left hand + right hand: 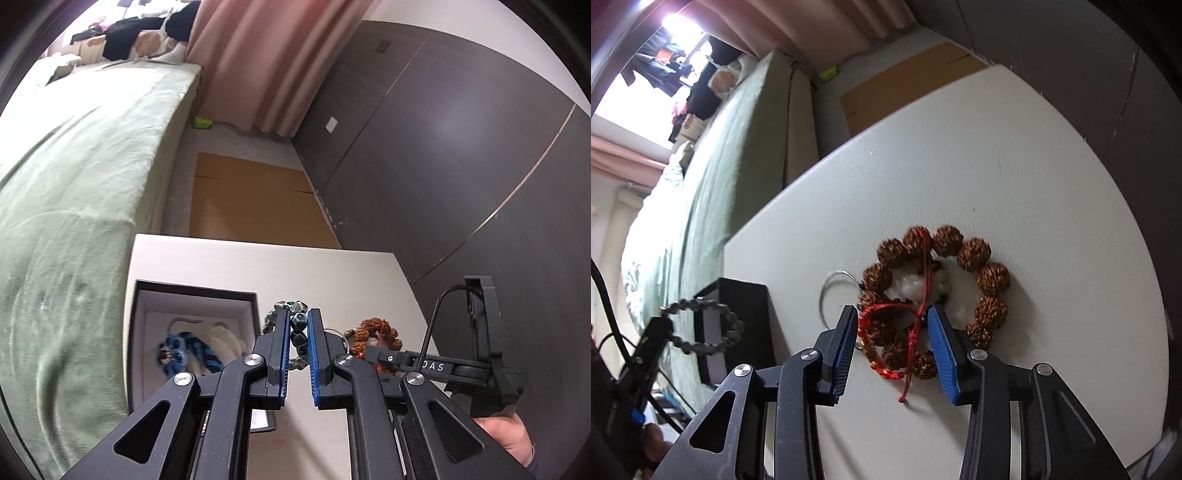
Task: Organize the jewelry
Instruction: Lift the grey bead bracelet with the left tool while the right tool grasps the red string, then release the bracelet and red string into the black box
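My left gripper [298, 324] is shut on a dark green bead bracelet [300, 334] and holds it above the table beside the open black jewelry box [192, 295]. The same bracelet [701, 326] hangs in front of the box [738, 325] in the right wrist view. The box holds a blue braided piece [184, 352] on a white lining. My right gripper [892, 317] is open, its jaws straddling a red cord bracelet [882, 325] that lies over a brown seed-bead bracelet [938, 291] on the white table [997, 166]. A thin silver ring [831, 291] lies beside them.
A bed with a green cover [74, 184] runs along the table's left side. A flat piece of cardboard [251, 199] lies on the floor beyond the table. Dark wardrobe doors [443, 147] stand on the right, with pink curtains [258, 55] behind.
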Tool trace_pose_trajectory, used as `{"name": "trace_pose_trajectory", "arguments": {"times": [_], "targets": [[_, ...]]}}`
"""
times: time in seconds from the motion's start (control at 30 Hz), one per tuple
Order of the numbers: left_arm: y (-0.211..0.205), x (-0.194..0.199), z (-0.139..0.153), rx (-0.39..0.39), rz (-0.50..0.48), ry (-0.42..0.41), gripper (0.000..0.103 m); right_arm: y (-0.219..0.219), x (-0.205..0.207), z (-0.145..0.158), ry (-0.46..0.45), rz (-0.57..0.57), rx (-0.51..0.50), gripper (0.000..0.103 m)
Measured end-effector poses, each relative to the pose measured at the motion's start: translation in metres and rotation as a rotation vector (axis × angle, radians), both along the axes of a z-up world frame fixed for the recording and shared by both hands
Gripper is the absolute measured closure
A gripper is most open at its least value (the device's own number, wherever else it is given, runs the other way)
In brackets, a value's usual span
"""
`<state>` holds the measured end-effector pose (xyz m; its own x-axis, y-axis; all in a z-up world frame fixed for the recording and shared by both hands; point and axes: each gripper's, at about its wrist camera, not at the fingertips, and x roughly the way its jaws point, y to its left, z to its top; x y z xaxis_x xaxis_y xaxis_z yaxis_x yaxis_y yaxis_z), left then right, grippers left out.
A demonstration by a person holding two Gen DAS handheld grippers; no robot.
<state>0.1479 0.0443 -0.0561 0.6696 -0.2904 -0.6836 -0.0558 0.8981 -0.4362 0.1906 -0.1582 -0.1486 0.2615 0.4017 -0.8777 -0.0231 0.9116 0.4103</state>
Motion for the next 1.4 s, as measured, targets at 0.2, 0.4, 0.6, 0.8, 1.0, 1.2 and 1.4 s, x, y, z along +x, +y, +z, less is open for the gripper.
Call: {"name": "trace_pose_trajectory", "arguments": {"times": [0.2,0.4,0.6,0.8,1.0,1.2,1.4], "targets": [[0.007,-0.002,0.004,-0.018,0.016,-0.011,0.094,0.003,0.000,-0.002,0.016,0.009,0.045,0.089],[0.017,-0.009,0.009,-0.036,0.038,-0.035,0.094,0.013,-0.014,0.024,-0.073,0.035,0.062,0.097],[0.029,-0.014,0.011,-0.055,0.070,-0.033,0.094,0.028,-0.026,0.050,-0.162,0.083,0.149,0.097],[0.043,-0.017,0.010,-0.063,0.124,0.002,0.044,0.050,-0.037,0.069,-0.237,0.143,0.246,0.097],[0.062,-0.022,0.011,-0.083,0.166,-0.005,0.042,0.080,-0.047,0.078,-0.283,0.229,0.344,0.097],[0.081,-0.027,0.011,-0.084,0.214,0.000,0.042,0.109,-0.055,0.077,-0.291,0.289,0.396,0.097],[0.095,-0.034,0.012,-0.071,0.251,0.010,0.042,0.132,-0.048,0.071,-0.254,0.323,0.376,0.055]]}}
